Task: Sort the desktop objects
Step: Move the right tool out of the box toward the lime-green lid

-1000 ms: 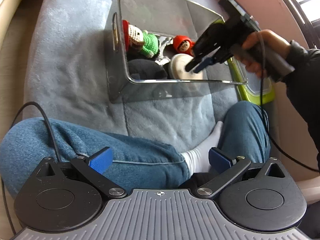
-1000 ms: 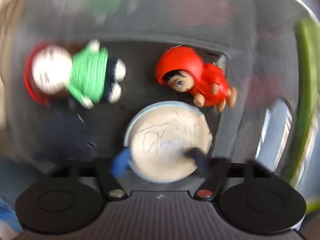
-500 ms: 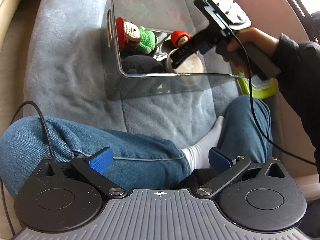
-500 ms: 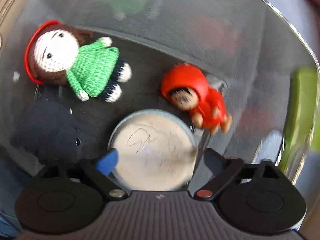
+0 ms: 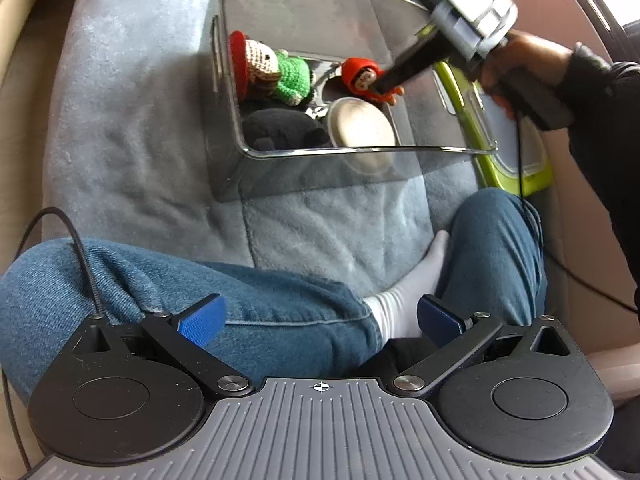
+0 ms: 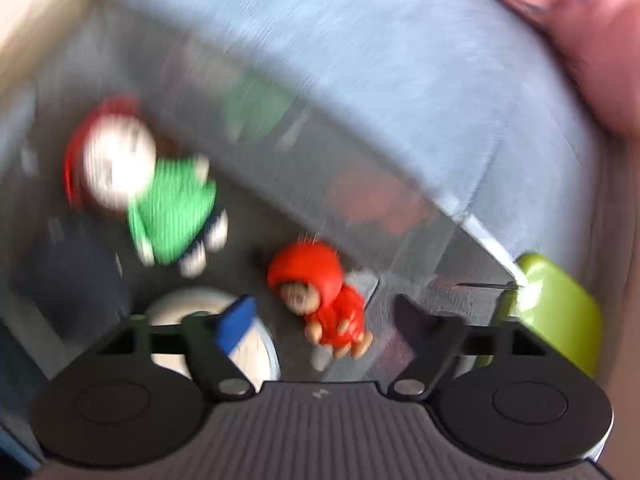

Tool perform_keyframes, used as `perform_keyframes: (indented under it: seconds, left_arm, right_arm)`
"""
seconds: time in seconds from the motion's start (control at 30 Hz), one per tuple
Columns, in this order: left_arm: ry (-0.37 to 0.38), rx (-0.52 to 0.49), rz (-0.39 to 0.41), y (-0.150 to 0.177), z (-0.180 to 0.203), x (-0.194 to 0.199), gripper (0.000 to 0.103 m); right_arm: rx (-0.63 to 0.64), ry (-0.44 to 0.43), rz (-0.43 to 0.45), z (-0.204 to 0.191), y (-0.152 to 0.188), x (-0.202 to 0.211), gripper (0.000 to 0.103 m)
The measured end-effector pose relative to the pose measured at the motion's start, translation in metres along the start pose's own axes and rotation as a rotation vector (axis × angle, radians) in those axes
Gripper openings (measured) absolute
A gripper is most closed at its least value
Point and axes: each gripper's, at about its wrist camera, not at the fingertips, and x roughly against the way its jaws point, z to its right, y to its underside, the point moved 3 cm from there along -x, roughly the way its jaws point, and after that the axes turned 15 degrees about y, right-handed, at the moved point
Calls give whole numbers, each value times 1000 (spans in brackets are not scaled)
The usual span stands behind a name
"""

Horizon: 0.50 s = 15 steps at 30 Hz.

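My right tongs point(image 6: 320, 320) hang parted and empty over the red hooded figure point(image 6: 320, 300) in the clear bin point(image 5: 360, 151).
Their jaws have just been closing; the figure lies between them, head away from me. My left tongs point(image 5: 320, 316), parted and empty, are well apart; their view shows the round tin point(image 5: 360, 124) beside it.

Clear plastic bin point(image 5: 360, 150) on grey blanket, holding crocheted green-sweater doll point(image 5: 276, 74) far left, red-hooded figurine point(image 5: 360, 76) far right, round cream tin point(image 5: 360, 124) near right, dark plush point(image 5: 280, 130) near left
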Motion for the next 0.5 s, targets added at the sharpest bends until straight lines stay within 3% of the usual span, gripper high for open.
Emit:
perform_keyframes:
  seconds: [0.03,0.13,0.2,0.37,0.5]
  left_arm:
    - [-2,10,4,0,-3,1,103]
    - [-1,25,12,-1,-7,5,103]
    - [-4,23,17,0,-8,7,103]
    - [1,39,21,-4,-10,3,103]
    - [1,11,2,-1,-2,-1,103]
  right_arm:
    - [40,25,-12,-10,-1,-8,52]
    - [123,142,9,-26,-3,-24,52]
    - [137,156,5,-27,-4,-28,47]
    - [-12,-90,54,-2,-15,2,43]
    - [27,12,76,-3,-20,7,43]
